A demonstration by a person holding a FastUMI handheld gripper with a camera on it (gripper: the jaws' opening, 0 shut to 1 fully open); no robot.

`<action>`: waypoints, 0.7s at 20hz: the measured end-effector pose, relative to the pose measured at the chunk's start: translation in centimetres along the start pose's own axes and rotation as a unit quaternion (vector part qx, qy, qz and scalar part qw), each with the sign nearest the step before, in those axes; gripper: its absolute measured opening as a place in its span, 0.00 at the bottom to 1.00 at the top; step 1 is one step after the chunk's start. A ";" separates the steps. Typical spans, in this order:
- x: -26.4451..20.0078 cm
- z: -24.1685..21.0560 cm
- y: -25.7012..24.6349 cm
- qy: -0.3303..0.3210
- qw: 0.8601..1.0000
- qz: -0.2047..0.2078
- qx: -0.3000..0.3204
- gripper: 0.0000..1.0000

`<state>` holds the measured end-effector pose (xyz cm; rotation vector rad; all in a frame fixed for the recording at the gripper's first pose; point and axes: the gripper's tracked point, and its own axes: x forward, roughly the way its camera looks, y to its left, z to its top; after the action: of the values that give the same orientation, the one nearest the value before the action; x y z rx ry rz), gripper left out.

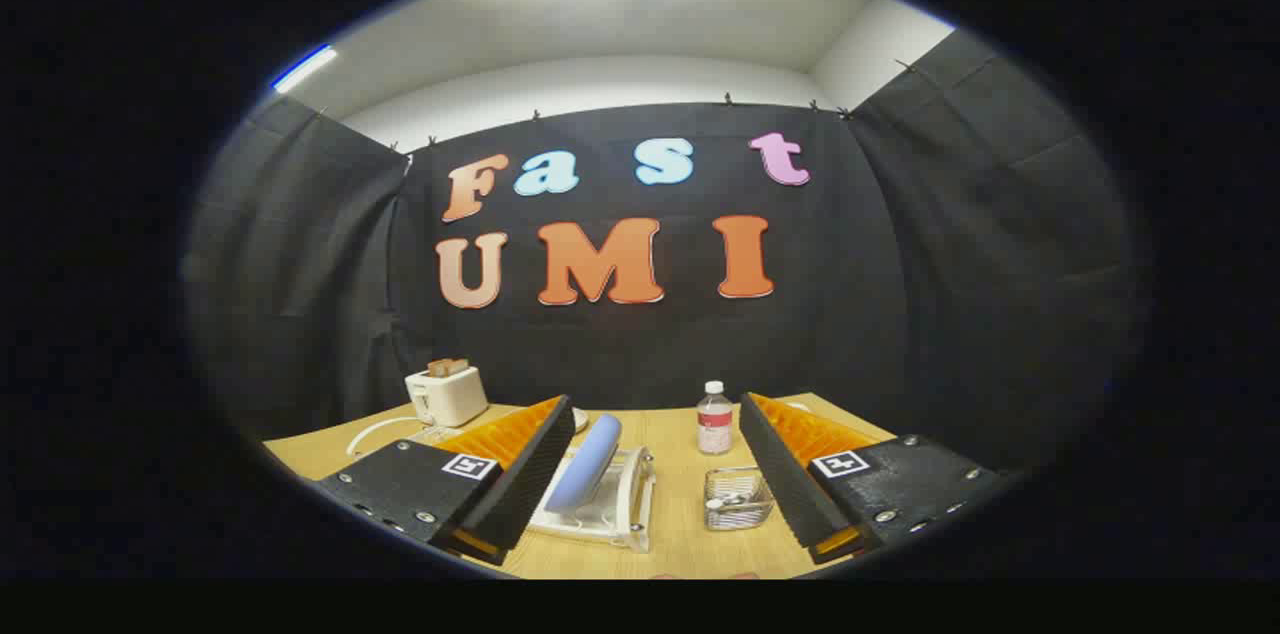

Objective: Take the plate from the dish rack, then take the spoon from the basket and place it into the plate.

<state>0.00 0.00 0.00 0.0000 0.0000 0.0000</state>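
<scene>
A pale blue plate (586, 462) stands on edge in a white dish rack (622, 506) on the wooden table, just ahead of my left finger. To the right of the rack sits a small wire basket (738, 499) with a spoon (722, 504) lying inside it, close to my right finger. My gripper (655, 489) hangs above the table's near side with its fingers (520, 479) wide apart and nothing between them. The rack and the basket both show in the gap between the fingers.
A white toaster (447, 395) with bread in its slots stands at the back left, its cord looping over the table. A small water bottle (714, 418) stands behind the basket. The black cloth wall closes the table's far side.
</scene>
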 end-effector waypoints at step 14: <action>1.8 -2.7 0.9 0.064 0.998 -0.003 0.004 0.98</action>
<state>1.76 0.86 -2.67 0.0079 0.1280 -0.0057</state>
